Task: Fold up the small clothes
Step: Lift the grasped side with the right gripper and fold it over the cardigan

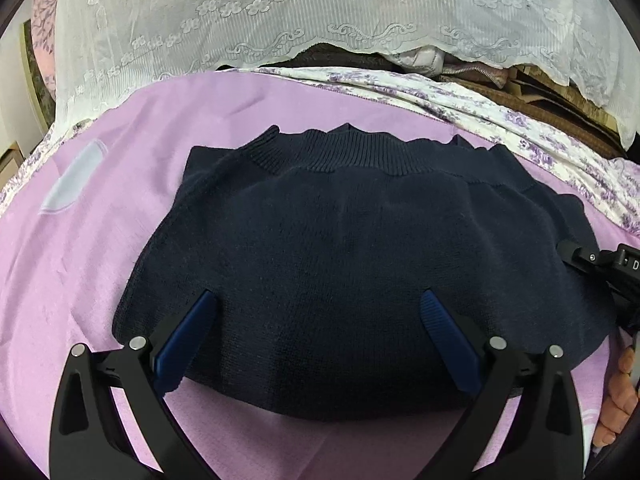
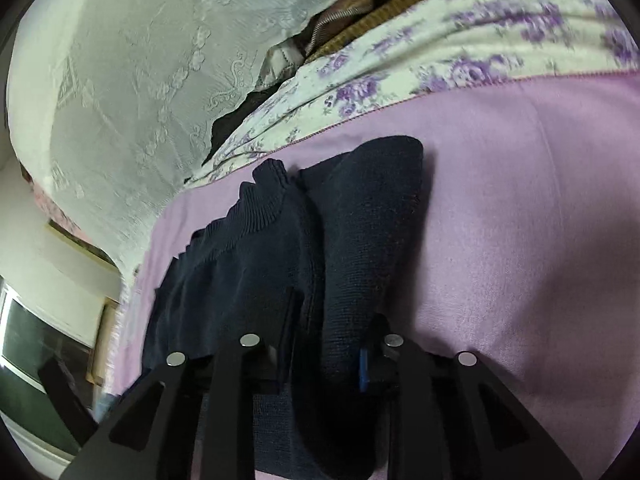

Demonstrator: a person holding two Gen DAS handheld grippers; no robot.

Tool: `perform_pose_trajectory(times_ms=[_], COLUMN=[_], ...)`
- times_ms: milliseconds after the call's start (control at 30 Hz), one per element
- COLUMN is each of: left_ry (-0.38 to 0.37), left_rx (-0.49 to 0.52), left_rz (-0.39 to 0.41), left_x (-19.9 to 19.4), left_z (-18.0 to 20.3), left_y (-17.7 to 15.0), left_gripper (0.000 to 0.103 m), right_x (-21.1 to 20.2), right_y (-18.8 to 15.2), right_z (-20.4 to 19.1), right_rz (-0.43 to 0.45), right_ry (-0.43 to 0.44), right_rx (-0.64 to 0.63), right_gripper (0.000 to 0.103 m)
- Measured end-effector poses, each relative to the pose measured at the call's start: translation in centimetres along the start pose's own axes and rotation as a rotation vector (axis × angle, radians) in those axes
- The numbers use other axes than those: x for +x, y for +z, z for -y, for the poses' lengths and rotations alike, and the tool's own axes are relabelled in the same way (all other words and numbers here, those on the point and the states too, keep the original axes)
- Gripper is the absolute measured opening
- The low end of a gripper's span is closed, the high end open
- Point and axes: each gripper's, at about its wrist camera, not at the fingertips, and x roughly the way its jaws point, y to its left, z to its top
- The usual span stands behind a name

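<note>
A dark navy knit garment (image 1: 340, 240) with a ribbed band on its far edge lies spread on a pink sheet (image 1: 120, 140). My left gripper (image 1: 318, 296) stands wide open over the garment's near edge, its blue pads (image 1: 188, 340) resting on the knit with nothing pinched. In the right wrist view the same garment (image 2: 360, 220) is bunched into a raised fold at its side. My right gripper (image 2: 336, 312) is shut on that fold, and the fabric fills the gap between its fingers. The right gripper's black body (image 1: 600, 268) shows at the garment's right edge.
A white lace cover (image 1: 320, 20) hangs over piled things at the back. A purple floral sheet (image 1: 520, 120) borders the pink one. A pale patch (image 1: 76, 176) lies on the pink sheet at left. A person's hand (image 1: 624, 384) is at the right edge.
</note>
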Motion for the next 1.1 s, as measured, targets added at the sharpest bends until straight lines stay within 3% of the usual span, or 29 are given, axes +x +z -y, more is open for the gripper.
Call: perform_pose_trajectory(times_ms=[200, 333, 433, 633, 833, 1100], left_ry=[0.035, 0.164, 0.196, 0.084, 0.106, 0.127], left_rx=[0.027, 0.158, 0.169, 0.022, 0.036, 0.065], left_rz=[0.014, 0.04, 0.014, -0.028, 0.018, 0.132], left_x=[-1.4, -1.7, -1.0, 0.6, -0.2, -2.8], left_z=[-0.7, -1.3, -3.2, -6.3, -5.9, -6.5], left_y=[0.7, 1.0, 0.6, -0.3, -0.5, 1.5], left_gripper=[0.099, 0.099, 0.099, 0.099, 0.099, 0.099], right_x=[0.0, 0.1, 0.0, -1.1, -2.2, -1.9], right_y=[-0.1, 0.0, -0.1, -0.1, -0.6, -0.1], right_z=[0.7, 0.8, 0.7, -0.2, -3.5, -3.7], right_rz=[0.005, 0.001, 0.004, 0.064, 0.122, 0.094], right_ry=[0.048, 0.063, 0.062, 0.059, -0.03, -0.083], right_rx=[0.022, 0.03, 0.024, -0.015, -0.137, -0.048], right_gripper=[0.027, 0.027, 0.028, 0.017, 0.017, 0.016])
